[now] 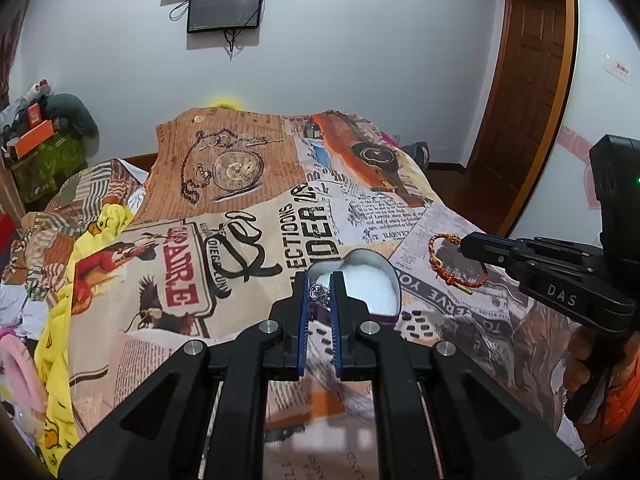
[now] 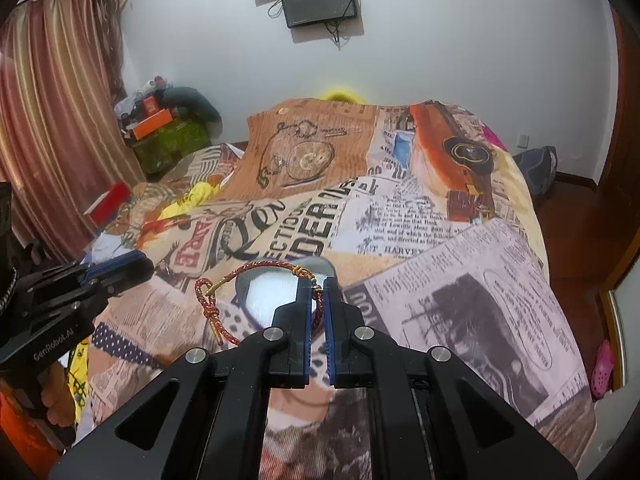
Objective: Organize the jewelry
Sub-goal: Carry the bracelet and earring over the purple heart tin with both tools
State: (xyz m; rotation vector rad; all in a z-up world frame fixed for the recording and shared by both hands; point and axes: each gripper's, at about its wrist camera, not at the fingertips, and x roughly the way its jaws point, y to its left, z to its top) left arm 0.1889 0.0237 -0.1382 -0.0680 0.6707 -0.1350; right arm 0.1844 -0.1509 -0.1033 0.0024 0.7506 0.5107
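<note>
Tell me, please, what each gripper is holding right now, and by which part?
The left gripper pinches a silver ring at its fingertips. The right gripper grips the red bracelet near its gold bead, the rest of the loop hanging free.

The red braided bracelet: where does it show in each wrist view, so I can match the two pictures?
Left wrist view: the red braided bracelet is right of center, hanging from the right gripper above the bedspread.
Right wrist view: the bracelet is at center, looping left from the right gripper, whose fingers pinch it.
Shared landmark: the open jewelry box with white lining, next to the bracelet in both.
</note>
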